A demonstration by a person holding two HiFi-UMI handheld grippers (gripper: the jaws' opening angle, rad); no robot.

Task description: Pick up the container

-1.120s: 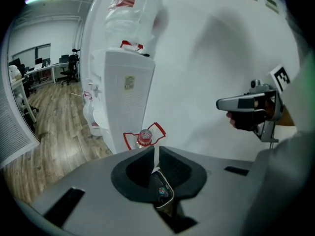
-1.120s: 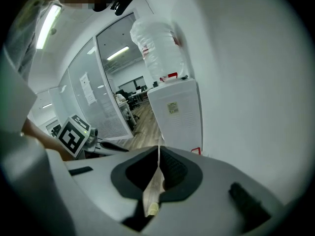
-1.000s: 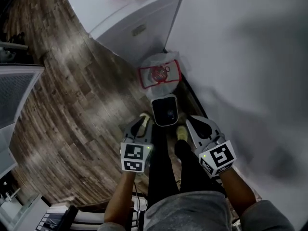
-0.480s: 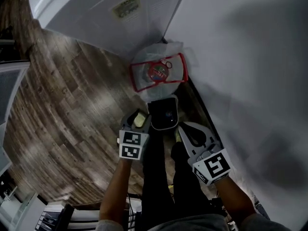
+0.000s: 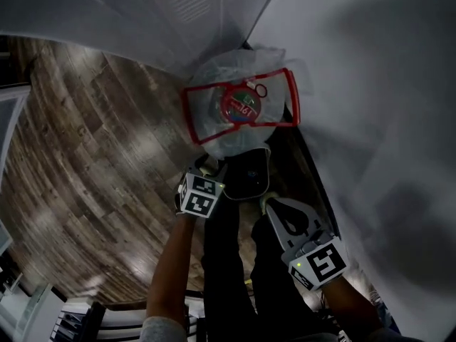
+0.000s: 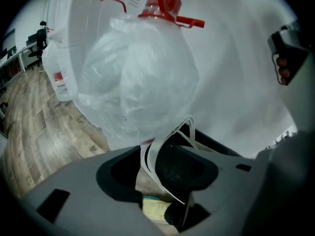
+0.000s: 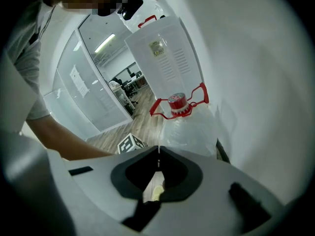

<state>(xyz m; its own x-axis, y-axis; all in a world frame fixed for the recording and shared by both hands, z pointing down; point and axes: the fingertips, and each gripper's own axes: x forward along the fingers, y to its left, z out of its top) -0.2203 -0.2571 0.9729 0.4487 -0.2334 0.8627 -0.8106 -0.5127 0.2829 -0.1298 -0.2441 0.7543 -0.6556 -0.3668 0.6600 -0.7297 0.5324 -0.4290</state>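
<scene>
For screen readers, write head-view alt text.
The left gripper, jaws just opened, straddles the rim of a white-rimmed dark container on the wood-plank floor. Behind stands a clear bagged water jug with red cap; the shut right gripper hovers nearby.

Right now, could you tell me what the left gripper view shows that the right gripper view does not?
Only the left gripper view: the left gripper, whose jaws have just been opening, apart with the white rim of the container between them. Only the right gripper view: the right gripper, shut and empty, the left gripper's marker cube and the person's forearm. Both: the plastic-wrapped water jug with its red cap.
</scene>
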